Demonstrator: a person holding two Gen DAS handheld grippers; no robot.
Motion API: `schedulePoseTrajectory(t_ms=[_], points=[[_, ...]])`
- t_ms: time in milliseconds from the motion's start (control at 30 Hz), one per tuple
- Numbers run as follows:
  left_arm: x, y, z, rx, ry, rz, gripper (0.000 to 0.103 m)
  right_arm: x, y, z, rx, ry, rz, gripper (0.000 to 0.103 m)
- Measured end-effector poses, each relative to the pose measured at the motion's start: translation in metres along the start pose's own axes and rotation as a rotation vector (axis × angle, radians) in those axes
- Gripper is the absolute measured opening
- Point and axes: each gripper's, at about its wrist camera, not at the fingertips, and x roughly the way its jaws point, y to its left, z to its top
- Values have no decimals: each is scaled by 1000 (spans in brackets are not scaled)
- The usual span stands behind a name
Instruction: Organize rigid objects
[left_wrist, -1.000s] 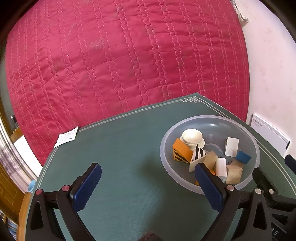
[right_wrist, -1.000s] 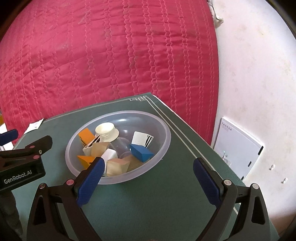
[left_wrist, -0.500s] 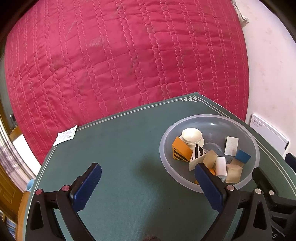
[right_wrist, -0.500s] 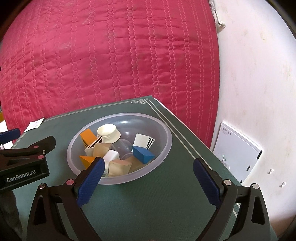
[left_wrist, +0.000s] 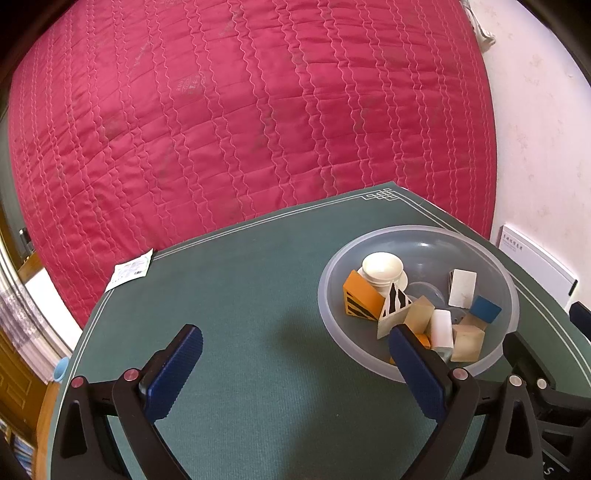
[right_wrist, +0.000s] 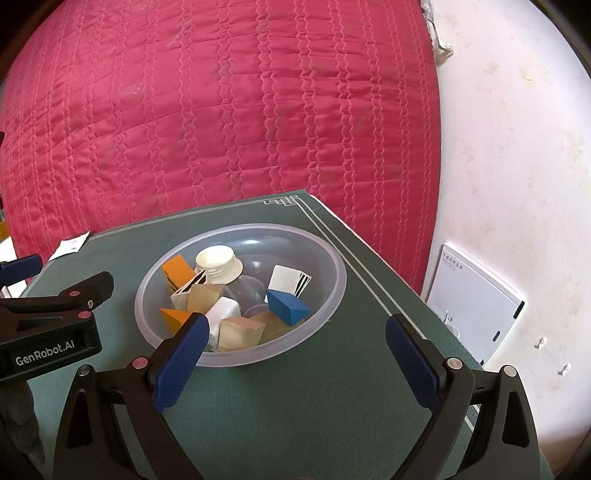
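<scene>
A clear plastic bowl (left_wrist: 480, 240) (right_wrist: 325, 254) stands on the green table mat (left_wrist: 258, 295) and holds several rigid blocks: an orange wedge (left_wrist: 360, 297) (right_wrist: 177, 269), a cream spool (left_wrist: 382, 267) (right_wrist: 218, 264), a blue block (left_wrist: 484, 309) (right_wrist: 288, 306), a white block (left_wrist: 461, 288) and wooden blocks (right_wrist: 240, 332). My left gripper (left_wrist: 295, 341) is open and empty, left of the bowl. My right gripper (right_wrist: 295, 332) is open and empty, above the bowl's near rim. The left gripper's body (right_wrist: 48, 325) shows at the left of the right wrist view.
A red quilted cover (left_wrist: 240, 110) hangs behind the table. A small paper packet (left_wrist: 129, 271) lies at the mat's far left corner. A white wall (right_wrist: 517, 166) with a white panel (right_wrist: 476, 295) is on the right, past the table edge.
Both grippers have drawn back and risen slightly; the bowl sits a little lower and farther in both views. Nothing was picked up or let go.
</scene>
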Motion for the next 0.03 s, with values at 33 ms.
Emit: schedulePoseTrajectory(t_ms=[33], points=[[0, 0, 0, 1, 0, 1, 102, 0, 1, 0, 0, 0, 0, 97]])
